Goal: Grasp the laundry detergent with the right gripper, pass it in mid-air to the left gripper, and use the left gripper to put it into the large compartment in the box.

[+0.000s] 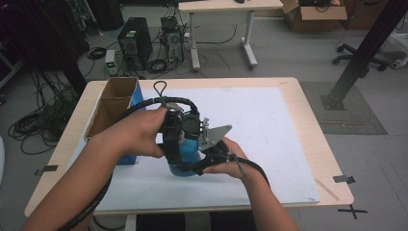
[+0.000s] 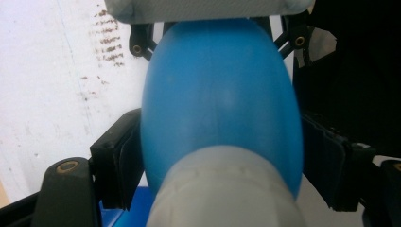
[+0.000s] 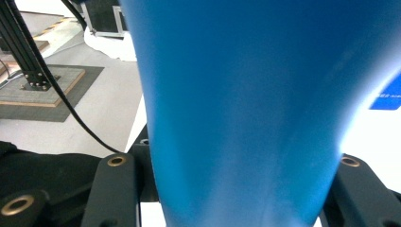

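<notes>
A blue bottle (image 1: 188, 160) stands on the white mat (image 1: 269, 134) at the middle of the table, held from two sides. My left gripper (image 1: 184, 144) comes down from above. In the left gripper view its pads (image 2: 118, 158) press on both flanks of the bottle's rounded blue shoulder (image 2: 222, 94), just past the white cap (image 2: 227, 189). My right gripper (image 1: 193, 168) comes in from the right, low on the body. In the right gripper view its jaws stand tight against either side of the blue body (image 3: 246, 118).
An open cardboard box with blue sides (image 1: 113, 108) stands at the table's left, close to the left forearm. The wooden table edge (image 1: 315, 125) borders the mat. On the floor beyond are computer towers (image 1: 134, 43), cables and another desk.
</notes>
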Motion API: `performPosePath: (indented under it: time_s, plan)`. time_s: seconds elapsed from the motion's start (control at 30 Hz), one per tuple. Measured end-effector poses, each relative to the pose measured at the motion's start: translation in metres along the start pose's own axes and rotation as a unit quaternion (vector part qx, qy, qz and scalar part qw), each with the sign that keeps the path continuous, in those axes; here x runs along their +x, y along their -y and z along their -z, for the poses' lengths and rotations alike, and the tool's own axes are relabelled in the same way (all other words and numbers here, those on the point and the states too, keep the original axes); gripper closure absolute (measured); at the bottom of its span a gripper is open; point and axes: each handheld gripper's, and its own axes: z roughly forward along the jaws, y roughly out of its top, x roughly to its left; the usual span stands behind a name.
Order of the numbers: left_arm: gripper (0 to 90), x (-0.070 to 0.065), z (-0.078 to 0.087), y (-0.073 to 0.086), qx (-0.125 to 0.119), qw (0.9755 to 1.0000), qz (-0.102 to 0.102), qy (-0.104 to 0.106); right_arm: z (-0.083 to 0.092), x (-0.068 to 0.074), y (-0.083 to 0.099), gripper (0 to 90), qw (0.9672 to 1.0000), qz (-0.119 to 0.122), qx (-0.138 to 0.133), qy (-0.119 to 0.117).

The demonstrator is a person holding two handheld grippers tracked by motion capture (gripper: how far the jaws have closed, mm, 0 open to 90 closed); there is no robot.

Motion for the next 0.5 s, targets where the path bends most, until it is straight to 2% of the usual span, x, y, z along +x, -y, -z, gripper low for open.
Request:
performPosePath:
  time_s: [0.5]
  plan:
    - [30.6,-0.0009,-0.0018,-0.0001,0.007,1.0,0.001,-0.002,0.001,0.0011,-0.002,45.1,1.0,0.003,-0.001,0.001]
